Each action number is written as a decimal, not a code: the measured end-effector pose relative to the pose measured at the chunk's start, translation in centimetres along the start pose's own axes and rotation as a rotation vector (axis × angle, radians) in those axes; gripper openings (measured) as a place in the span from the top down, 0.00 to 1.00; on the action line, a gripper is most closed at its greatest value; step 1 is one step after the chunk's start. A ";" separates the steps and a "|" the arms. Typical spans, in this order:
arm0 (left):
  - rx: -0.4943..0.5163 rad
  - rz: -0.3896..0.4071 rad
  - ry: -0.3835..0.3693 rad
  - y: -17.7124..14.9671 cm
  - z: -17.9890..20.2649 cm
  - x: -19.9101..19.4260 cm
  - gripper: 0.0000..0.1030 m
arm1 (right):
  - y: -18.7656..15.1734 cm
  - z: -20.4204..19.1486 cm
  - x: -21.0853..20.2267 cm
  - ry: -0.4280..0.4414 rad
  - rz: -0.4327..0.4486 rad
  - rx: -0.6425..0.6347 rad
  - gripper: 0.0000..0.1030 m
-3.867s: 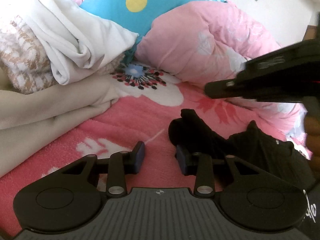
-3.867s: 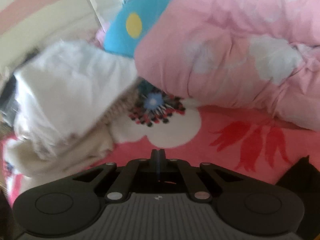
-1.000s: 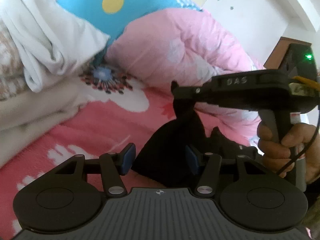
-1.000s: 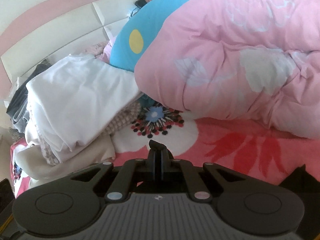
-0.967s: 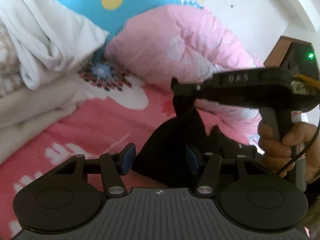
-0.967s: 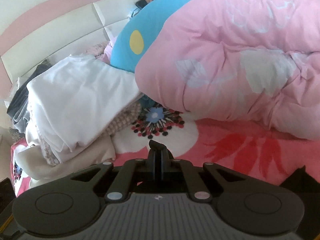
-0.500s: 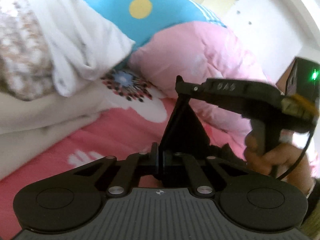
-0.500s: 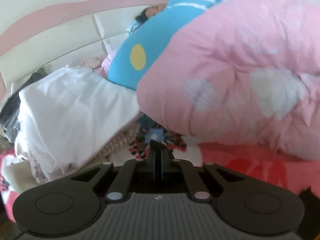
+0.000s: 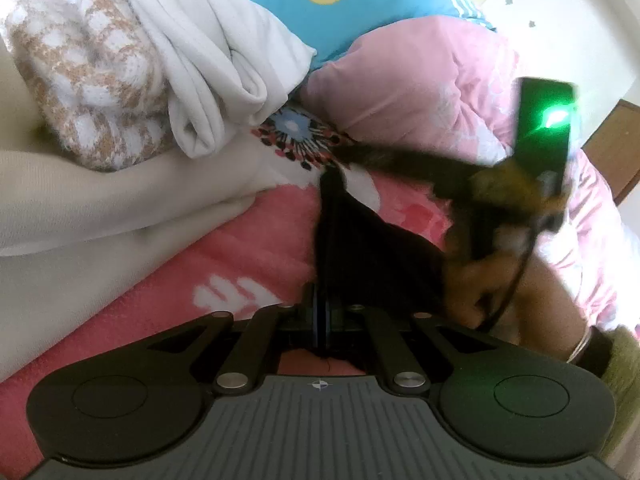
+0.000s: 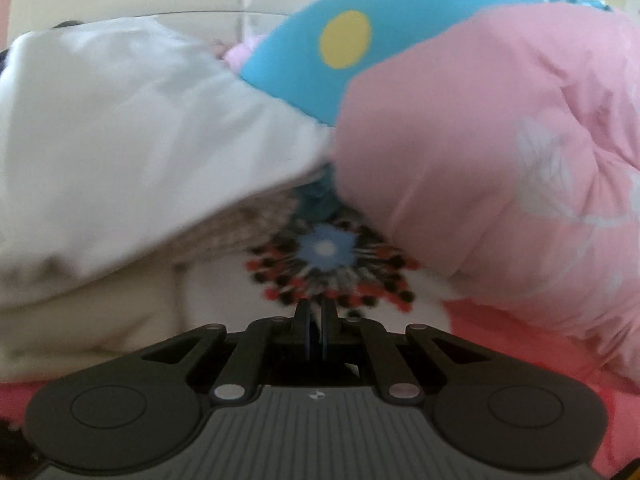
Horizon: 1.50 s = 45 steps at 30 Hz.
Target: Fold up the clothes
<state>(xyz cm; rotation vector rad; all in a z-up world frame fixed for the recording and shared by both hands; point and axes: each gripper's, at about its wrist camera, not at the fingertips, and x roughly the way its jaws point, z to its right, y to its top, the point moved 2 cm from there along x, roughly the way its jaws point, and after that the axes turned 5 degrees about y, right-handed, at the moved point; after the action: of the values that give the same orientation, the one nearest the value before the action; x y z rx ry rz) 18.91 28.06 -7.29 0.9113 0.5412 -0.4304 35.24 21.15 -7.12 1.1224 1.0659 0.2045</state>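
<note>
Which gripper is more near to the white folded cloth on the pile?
Probably the left. The left gripper sits below the white cloth, shut on the black garment. The right gripper reaches in further right, near the flower print.

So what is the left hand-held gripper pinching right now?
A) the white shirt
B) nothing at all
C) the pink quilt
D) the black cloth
D. In the left wrist view the left hand-held gripper has its fingers shut together on the black cloth, which stretches up from them over the pink bed cover; the white shirt and the pink quilt lie farther back, untouched.
</note>
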 end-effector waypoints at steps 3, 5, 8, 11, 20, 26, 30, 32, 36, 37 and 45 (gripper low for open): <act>-0.026 -0.007 -0.021 0.1 -0.4 -0.1 0.96 | 0.9 3.3 -3.3 0.006 0.068 0.111 0.95; -0.048 -0.012 -0.035 0.1 -0.7 -0.1 0.95 | 0.9 5.5 -5.8 0.010 0.091 0.172 0.94; -0.062 -0.012 -0.043 -0.1 -0.8 -0.3 0.94 | -0.6 8.7 -8.9 0.021 0.040 0.243 0.93; -0.066 0.007 -0.039 -0.2 -0.8 -0.6 0.96 | -3.1 9.6 -10.1 0.010 -0.061 0.244 0.92; -0.070 0.036 -0.031 0.3 -1.2 -1.7 0.99 | -6.7 9.9 -8.3 -0.021 -0.214 0.301 0.92; -0.119 0.044 -0.045 0.5 -1.8 -2.1 0.99 | -6.0 11.4 -7.0 -0.201 -0.147 0.440 0.92; -0.134 0.066 -0.076 0.7 -1.9 -2.6 0.99 | -5.4 6.5 -10.7 -0.060 -0.163 0.264 0.92; -0.140 0.065 -0.083 0.7 -1.8 -2.6 0.99 | -5.8 2.8 -12.3 0.009 -0.171 0.109 0.87; -0.162 0.051 -0.089 0.7 -2.2 -2.5 0.99 | -7.6 -4.7 -14.0 0.063 -0.155 -0.251 0.79; -0.168 0.046 -0.091 0.7 -2.3 -2.4 0.99 | -8.1 -6.6 -14.5 0.076 -0.151 -0.341 0.79; -0.196 0.035 -0.115 0.8 -2.7 -2.3 0.99 | -10.5 -14.2 -12.9 0.033 -0.123 -0.760 0.81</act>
<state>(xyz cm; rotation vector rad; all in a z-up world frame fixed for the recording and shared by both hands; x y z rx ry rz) 16.84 30.99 -6.74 0.7021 0.4530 -0.3880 13.74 17.21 -8.39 0.3699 0.9563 0.4830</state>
